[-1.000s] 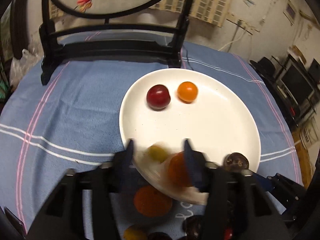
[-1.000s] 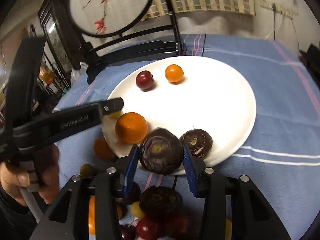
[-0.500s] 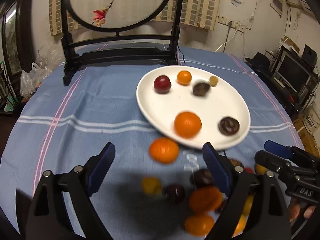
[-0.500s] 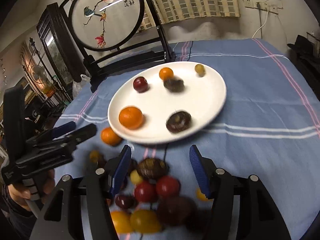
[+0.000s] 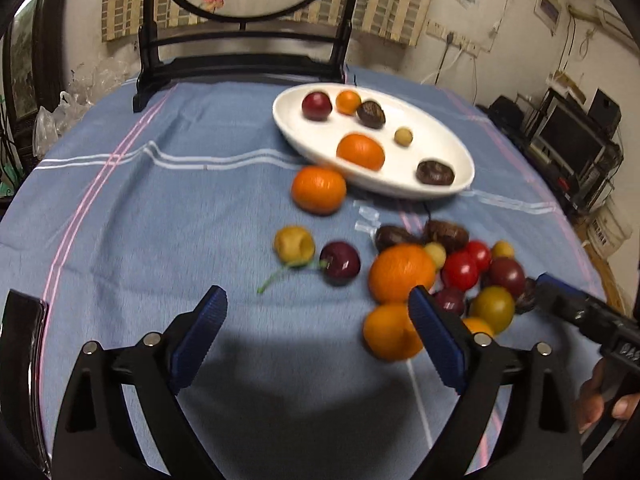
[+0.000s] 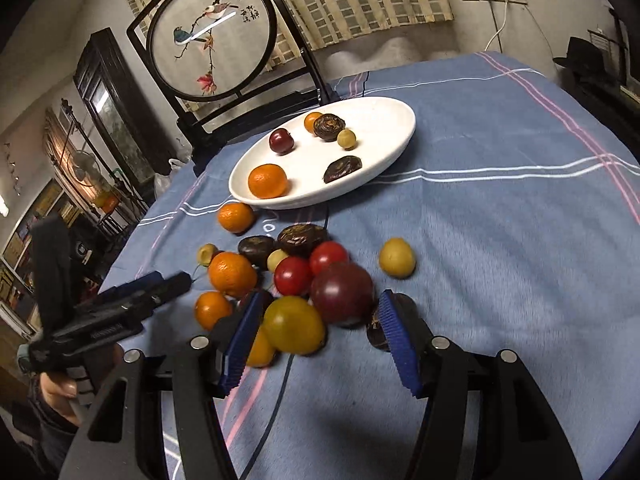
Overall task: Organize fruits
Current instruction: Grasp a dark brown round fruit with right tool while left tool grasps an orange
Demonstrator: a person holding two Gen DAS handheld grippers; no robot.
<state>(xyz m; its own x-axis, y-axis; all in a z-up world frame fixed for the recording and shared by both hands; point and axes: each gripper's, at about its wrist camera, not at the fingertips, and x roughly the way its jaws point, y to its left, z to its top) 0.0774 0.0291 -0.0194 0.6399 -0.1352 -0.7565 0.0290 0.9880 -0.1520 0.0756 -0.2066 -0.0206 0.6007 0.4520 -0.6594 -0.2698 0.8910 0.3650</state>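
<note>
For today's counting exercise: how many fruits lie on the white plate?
6 on the white plate: red cherry, small orange, brown fruit, yellow berry at the back; mandarin, second brown fruit nearer. None looks hidden.

White oval plate (image 6: 396, 148) is sitting on the blue cloth, holding six fruits: a tangerine (image 6: 267, 180) near its front rim, a dark red cherry (image 6: 281, 141), a small orange one (image 6: 311, 121), two dark wrinkled fruits (image 6: 329, 127) and a small yellow one (image 6: 346, 138). The loose pile (image 6: 304, 280) is lying just in front of the plate: tangerines, red tomatoes, a purple plum, yellow-green fruit, dark wrinkled ones. One yellow fruit (image 6: 397, 258) is lying apart at the right in the right wrist view.
</note>
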